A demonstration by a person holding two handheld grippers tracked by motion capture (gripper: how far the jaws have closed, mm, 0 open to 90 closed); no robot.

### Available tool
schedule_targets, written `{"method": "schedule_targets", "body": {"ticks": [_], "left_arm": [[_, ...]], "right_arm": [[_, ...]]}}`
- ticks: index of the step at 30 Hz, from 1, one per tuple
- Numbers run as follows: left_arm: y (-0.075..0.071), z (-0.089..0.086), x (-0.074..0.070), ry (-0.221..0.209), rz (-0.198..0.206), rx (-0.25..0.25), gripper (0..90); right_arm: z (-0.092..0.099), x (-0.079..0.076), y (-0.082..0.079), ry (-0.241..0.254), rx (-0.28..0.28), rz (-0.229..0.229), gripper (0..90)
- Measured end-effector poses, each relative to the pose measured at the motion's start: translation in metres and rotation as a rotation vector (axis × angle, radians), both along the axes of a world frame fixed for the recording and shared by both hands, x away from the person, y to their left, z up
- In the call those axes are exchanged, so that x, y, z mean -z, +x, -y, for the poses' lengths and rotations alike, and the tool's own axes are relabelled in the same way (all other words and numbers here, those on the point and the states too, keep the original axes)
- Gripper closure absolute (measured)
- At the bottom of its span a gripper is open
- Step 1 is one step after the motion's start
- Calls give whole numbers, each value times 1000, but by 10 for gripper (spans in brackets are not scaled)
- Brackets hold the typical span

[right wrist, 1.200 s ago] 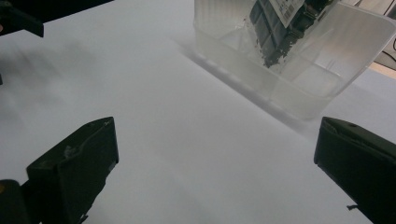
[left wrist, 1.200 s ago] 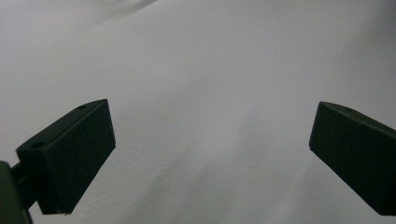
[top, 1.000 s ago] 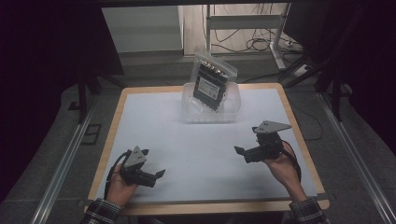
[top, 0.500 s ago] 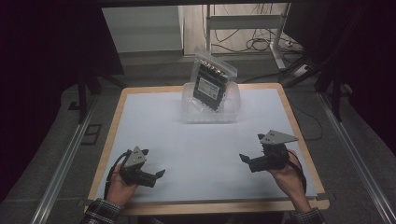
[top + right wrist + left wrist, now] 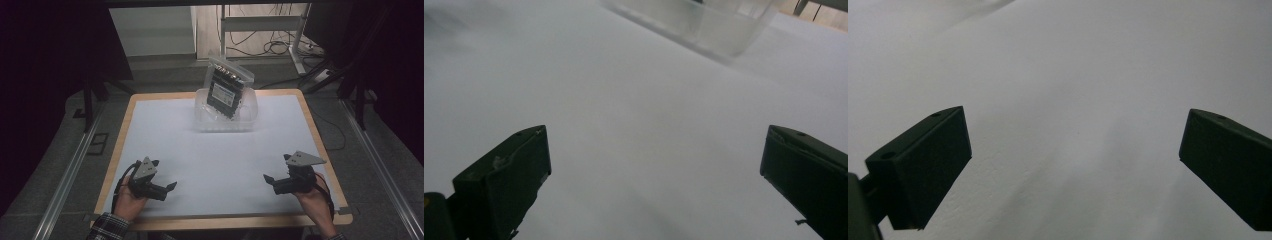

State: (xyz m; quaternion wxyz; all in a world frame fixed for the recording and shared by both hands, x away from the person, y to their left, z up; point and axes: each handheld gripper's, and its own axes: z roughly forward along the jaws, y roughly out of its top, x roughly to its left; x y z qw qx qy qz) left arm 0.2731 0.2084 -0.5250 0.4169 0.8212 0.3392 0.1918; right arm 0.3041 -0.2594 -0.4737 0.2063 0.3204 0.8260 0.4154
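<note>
A clear plastic tub (image 5: 226, 119) stands at the far middle of the white table (image 5: 215, 155). A clear zip bag with a black item inside (image 5: 227, 87) leans upright in it. My left gripper (image 5: 167, 188) rests low at the near left, open, nothing between its fingers (image 5: 923, 165). My right gripper (image 5: 268, 180) sits at the near right, also open and empty, its fingers (image 5: 504, 180) wide apart over bare white surface. In the right gripper view the tub (image 5: 704, 22) appears far off at the top.
The table has a wooden rim (image 5: 125, 125). Metal rails (image 5: 70, 170) run along both sides on the floor. Cables (image 5: 270, 47) lie on the floor beyond the table. Dark stands (image 5: 360, 75) flank the far corners.
My right gripper has drawn back toward the near right edge of the table. The left gripper has stayed put.
</note>
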Motion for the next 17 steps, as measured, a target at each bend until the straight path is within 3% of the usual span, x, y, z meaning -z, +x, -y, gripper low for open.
{"method": "schedule_targets", "body": {"ticks": [7, 12, 17], "left_arm": [[0, 1, 1, 12, -3, 2, 0], [0, 1, 1, 13, -2, 1, 0], [0, 1, 1, 12, -2, 0, 0]], "right_arm": [[7, 21, -5, -75, 26, -52, 0], [12, 27, -3, -68, 37, -94, 0], [14, 27, -2, -50, 52, -99, 0]]}}
